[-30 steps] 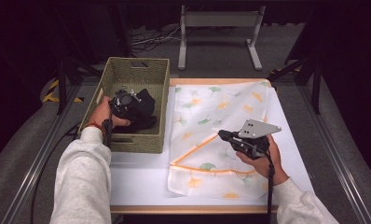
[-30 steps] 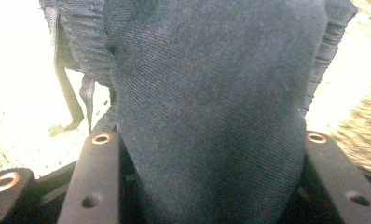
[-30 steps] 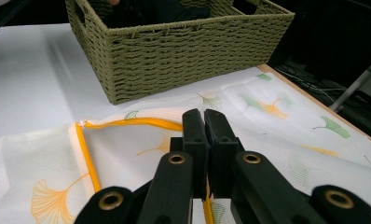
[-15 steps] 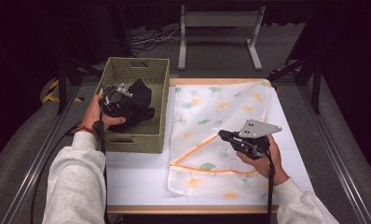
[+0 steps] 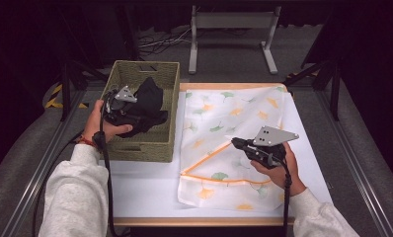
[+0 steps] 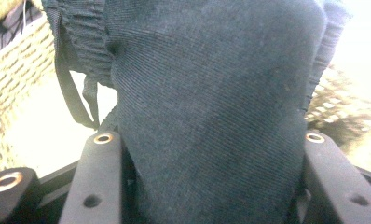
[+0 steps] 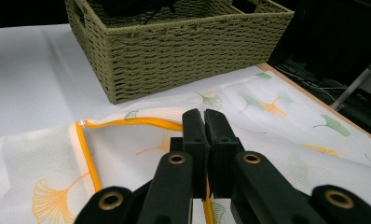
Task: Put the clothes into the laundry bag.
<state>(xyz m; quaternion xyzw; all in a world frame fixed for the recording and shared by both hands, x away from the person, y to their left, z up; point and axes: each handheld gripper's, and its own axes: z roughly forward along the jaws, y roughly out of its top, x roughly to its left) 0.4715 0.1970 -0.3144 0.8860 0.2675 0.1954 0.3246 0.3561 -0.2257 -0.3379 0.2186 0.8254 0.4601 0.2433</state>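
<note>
1. Count: one woven basket [image 5: 157, 143], one dark garment [image 5: 147, 101], one mesh laundry bag [image 5: 234, 116] with a leaf print and orange edging, two grippers, one table [image 5: 145, 185] with a white top.
2. Left gripper [image 5: 135, 109]: held over the basket at the left of the table, clamped on the dark garment. The garment bunches above the basket's inside, part of it raised over the rim.
3. Right gripper [image 5: 236, 142]: jaws pressed together on the orange-trimmed edge of the bag, near the middle of the table. The bag lies flat to the right of the basket, reaching from the near edge to the far edge.
4. Left gripper view: ribbed dark fabric [image 6: 211, 112] sits between the two jaws, with a thin strap [image 6: 74, 95] hanging at one side and basket weave behind. The high view gives none of that texture.
5. Right gripper view: the jaws [image 7: 204, 140] meet with the orange trim [image 7: 127, 123] running off from them, and the basket's [image 7: 183, 51] near wall stands just beyond the bag.
6. High view alone takes in both sleeves and the cables.
</note>
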